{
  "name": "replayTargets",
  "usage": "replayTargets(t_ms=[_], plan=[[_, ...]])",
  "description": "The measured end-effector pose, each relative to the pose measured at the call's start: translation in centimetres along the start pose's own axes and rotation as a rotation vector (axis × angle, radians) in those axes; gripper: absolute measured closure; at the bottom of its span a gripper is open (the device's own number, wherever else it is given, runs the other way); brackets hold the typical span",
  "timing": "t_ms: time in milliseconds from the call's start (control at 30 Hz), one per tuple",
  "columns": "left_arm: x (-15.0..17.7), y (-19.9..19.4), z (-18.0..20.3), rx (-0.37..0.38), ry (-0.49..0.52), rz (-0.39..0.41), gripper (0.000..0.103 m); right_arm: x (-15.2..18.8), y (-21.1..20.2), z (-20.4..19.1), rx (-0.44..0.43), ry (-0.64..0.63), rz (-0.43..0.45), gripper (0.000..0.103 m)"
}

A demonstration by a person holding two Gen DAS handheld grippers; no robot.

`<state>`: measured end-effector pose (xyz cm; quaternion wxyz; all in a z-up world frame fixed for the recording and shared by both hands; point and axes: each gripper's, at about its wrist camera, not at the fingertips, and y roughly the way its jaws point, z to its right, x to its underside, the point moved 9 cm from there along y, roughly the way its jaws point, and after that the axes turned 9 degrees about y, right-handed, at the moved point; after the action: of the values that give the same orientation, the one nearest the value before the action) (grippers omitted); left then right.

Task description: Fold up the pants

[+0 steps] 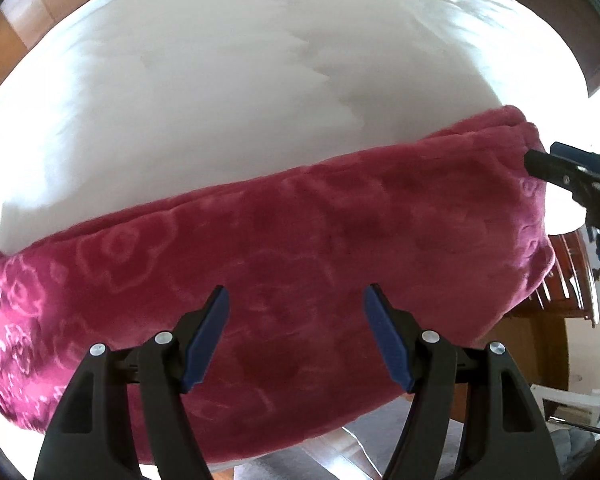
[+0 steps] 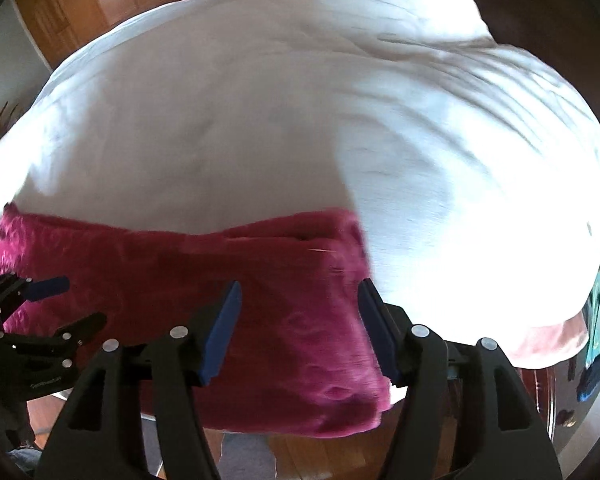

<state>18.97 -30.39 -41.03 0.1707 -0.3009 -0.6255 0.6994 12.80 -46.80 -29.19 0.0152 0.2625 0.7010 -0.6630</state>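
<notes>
The crimson plush pants with an embossed flower pattern (image 1: 292, 248) lie folded into a long band along the near edge of the white-sheeted bed (image 1: 204, 92), running from the lower left of the left wrist frame up to its right side. The left gripper (image 1: 296, 336) hovers over the middle of that band at the bottom centre of the frame, its blue-padded jaws spread apart with nothing between them. In the right wrist view the pants (image 2: 204, 280) fill the lower left, ending in a folded corner at bottom centre. The right gripper (image 2: 300, 328) sits above that end, jaws likewise released and empty. The left gripper (image 2: 56, 304) shows at the left edge of that frame. Wooden floor (image 2: 324, 456) appears beneath the bed edge.
</notes>
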Motion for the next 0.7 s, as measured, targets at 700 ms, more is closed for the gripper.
replayTargets(t_ms=[700], plan=[[-3.9, 1.7, 2.2, 0.069, 0.02, -0.03, 0.034, 0.7, 5.5, 6.1, -0.305, 0.232, -0.174, 0.046]])
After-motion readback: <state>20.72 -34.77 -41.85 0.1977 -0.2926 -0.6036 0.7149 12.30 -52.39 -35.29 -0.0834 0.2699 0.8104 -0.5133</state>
